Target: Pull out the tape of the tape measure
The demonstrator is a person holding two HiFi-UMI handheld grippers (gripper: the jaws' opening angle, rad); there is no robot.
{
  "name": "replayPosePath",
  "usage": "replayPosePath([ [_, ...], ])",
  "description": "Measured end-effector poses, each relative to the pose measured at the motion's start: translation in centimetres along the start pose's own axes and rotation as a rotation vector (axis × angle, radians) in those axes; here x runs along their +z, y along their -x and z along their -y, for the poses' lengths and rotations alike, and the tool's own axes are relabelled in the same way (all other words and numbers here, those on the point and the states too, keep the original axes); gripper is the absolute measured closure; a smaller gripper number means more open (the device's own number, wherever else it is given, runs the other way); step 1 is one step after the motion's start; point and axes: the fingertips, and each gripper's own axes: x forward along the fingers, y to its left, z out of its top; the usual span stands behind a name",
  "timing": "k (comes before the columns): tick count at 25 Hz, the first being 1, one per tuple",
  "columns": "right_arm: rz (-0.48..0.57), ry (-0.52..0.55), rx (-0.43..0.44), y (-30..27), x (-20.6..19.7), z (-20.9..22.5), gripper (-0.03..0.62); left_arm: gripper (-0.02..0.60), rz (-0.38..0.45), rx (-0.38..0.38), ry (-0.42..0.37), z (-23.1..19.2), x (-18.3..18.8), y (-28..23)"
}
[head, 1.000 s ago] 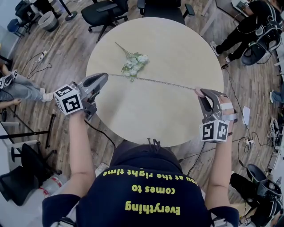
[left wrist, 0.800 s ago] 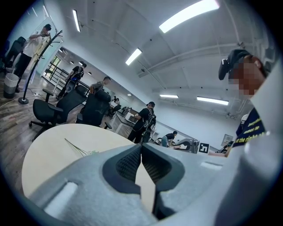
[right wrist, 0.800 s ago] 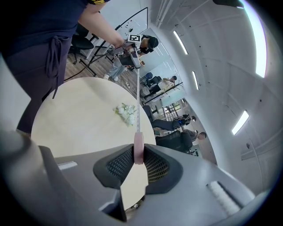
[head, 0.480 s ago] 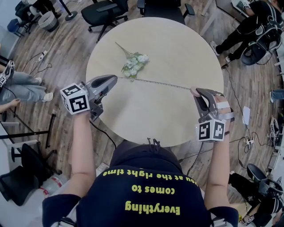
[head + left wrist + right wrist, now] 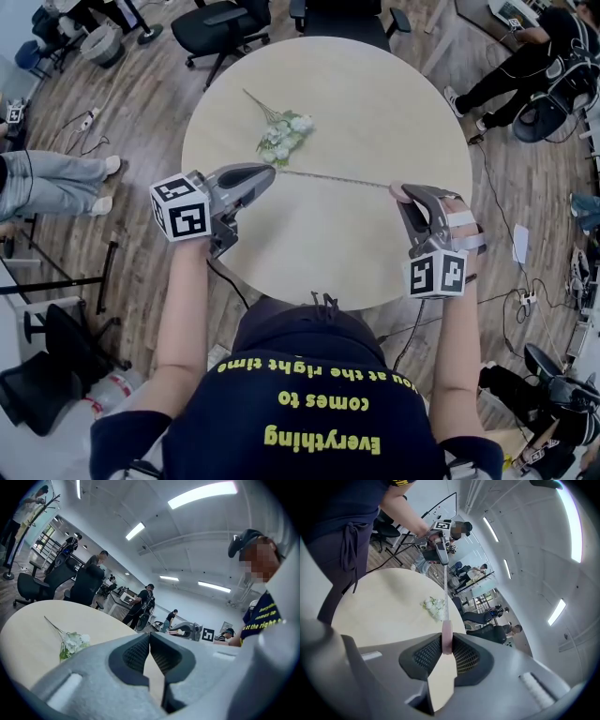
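A thin tape (image 5: 333, 178) runs taut above the round table (image 5: 375, 94) between my two grippers. My left gripper (image 5: 272, 172) is shut on the tape's end; in the left gripper view its jaws (image 5: 150, 635) meet tightly and hide the tape. My right gripper (image 5: 401, 192) is shut on the small pink tape measure case (image 5: 446, 638), which sits upright between the pads. In the right gripper view the tape (image 5: 446, 592) runs straight from the case to the left gripper (image 5: 442, 555).
A sprig of white artificial flowers (image 5: 281, 136) lies on the table beyond the tape, also seen as flowers (image 5: 72, 644) and flowers (image 5: 433, 607). Office chairs (image 5: 220, 23) and seated people (image 5: 511, 56) surround the table. Cables lie on the wooden floor.
My left gripper has moved right over the table and my right gripper slightly left. The stretch of tape between them is shorter. Both grips are unchanged.
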Motion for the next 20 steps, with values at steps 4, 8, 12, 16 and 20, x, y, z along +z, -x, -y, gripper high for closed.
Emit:
replayPosePath([
  [4,0.016,0.001,0.003,-0.2,0.7,-0.2,0.513,0.574,-0.027,-0.031,-0.013,1.0,-0.5,-1.5],
  [8,0.030,0.001,0.006,-0.4,1.5,-0.7,0.513,0.574,-0.034,-0.061,-0.012,2.0,-1.1,-3.0],
  [12,0.035,-0.005,0.001,-0.6,2.2,-0.6,0.513,0.574,-0.036,-0.074,-0.011,2.3,-1.1,-3.5],
  [16,0.030,-0.010,-0.002,-0.4,2.1,-0.8,0.513,0.574,-0.026,-0.062,-0.013,2.2,-1.1,-3.2],
  [20,0.028,-0.017,0.004,0.0,1.7,-1.1,0.513,0.574,-0.009,-0.035,-0.008,1.8,-0.8,-2.6],
])
